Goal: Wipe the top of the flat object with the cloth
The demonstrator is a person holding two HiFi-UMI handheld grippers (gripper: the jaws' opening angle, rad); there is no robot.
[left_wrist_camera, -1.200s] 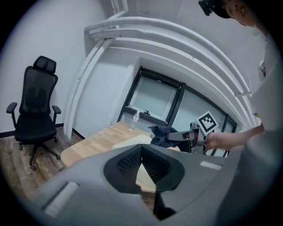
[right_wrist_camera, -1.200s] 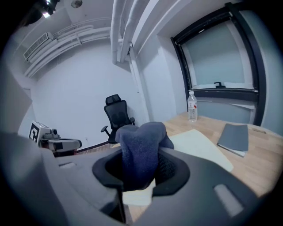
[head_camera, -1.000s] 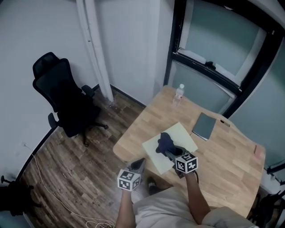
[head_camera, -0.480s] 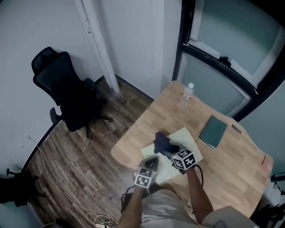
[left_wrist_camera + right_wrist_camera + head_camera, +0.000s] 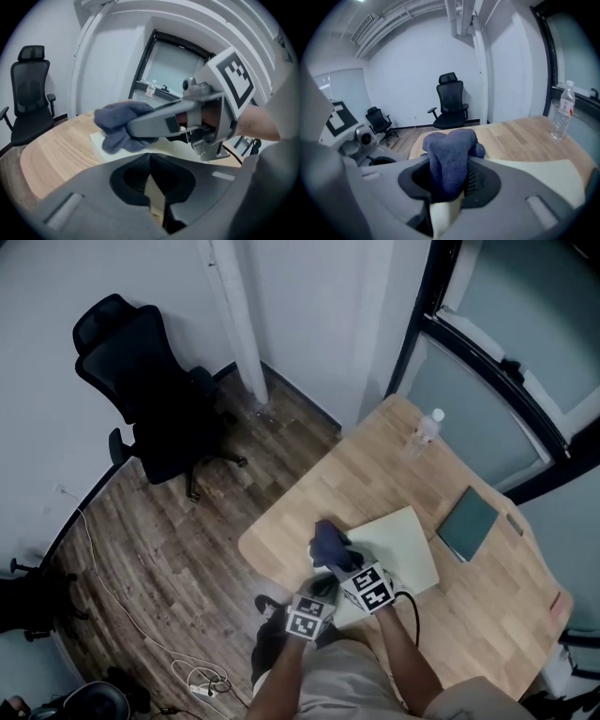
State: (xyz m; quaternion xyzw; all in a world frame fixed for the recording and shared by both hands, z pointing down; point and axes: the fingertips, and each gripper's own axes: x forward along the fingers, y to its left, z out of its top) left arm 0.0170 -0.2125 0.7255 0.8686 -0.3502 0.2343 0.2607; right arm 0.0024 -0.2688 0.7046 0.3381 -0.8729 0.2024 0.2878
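A pale yellow flat board [image 5: 398,542] lies on the wooden table [image 5: 375,470]. My right gripper [image 5: 336,561] is shut on a bunched dark blue cloth [image 5: 327,542], which sits over the board's left corner. In the right gripper view the cloth [image 5: 449,157] stands up between the jaws, above the board [image 5: 539,174]. My left gripper [image 5: 322,586] is close beside the right one at the board's near edge, shut with nothing in it. In the left gripper view the cloth [image 5: 123,126] and the right gripper's fingers [image 5: 164,123] cross just ahead of the shut jaws.
A green book [image 5: 469,523] lies right of the board. A clear water bottle [image 5: 427,430] stands near the table's far edge. A black office chair [image 5: 150,390] is on the wood floor to the left. A cable [image 5: 103,615] trails over the floor.
My left gripper has come up from beside the table's edge to the board's near edge, next to the right gripper. The cloth has slid toward the board's left corner.
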